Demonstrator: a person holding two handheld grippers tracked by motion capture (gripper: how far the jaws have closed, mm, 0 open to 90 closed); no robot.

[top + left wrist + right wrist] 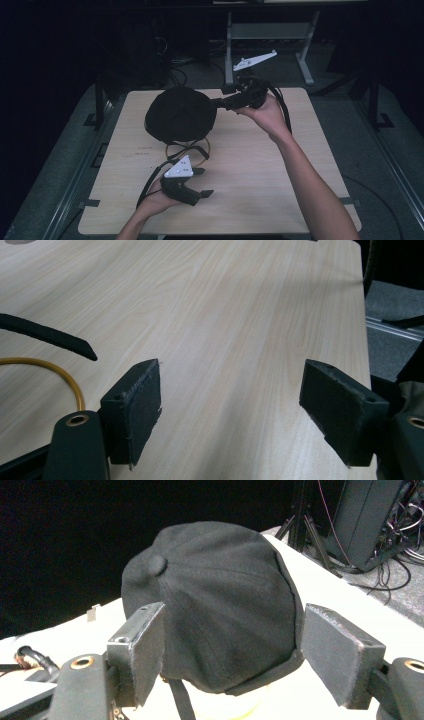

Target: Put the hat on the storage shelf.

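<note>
Right gripper view shows the right tongs (232,650) spread wide, their jaws standing either side of the black cap (215,600) without pressing it; the cap's rim sits just between them, over something pale yellow that I cannot make out. From the high view, the right tongs (225,100) reach in at the cap's right edge, at the far middle of the table (260,200). The left tongs (204,182) are spread too, empty, hovering over bare wood at the near side, with a yellow cable loop (202,150) and black straps between them and the cap. By my judgement the grasp is only being lined up: nothing is pinched yet, and closing on the cap and moving it are left.
</note>
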